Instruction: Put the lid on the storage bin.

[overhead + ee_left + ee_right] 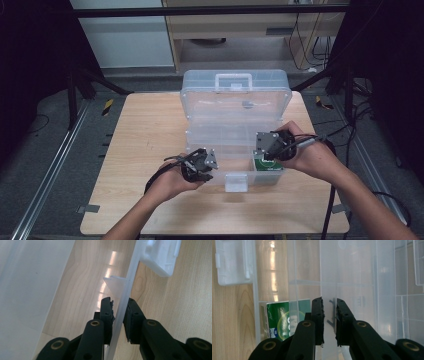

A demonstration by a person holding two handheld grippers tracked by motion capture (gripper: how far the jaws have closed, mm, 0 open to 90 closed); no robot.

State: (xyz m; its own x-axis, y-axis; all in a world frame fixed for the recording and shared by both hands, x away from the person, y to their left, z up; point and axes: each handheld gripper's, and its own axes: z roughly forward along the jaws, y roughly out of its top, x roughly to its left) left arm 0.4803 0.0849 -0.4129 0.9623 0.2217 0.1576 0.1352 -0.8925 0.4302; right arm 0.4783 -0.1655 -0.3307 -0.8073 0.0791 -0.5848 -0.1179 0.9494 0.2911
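The clear plastic organiser box [235,125] sits mid-table with its lid up and a green packet [284,317] already inside, while the left gripper [117,312] pinches its front wall and the right gripper [329,315] clamps an inner tray wall [329,285], so closing looks left.

You can't read any whole word here; the green packet [284,317] in the clear box's [235,107] near right compartment shows only partial white characters, too cropped to make out.
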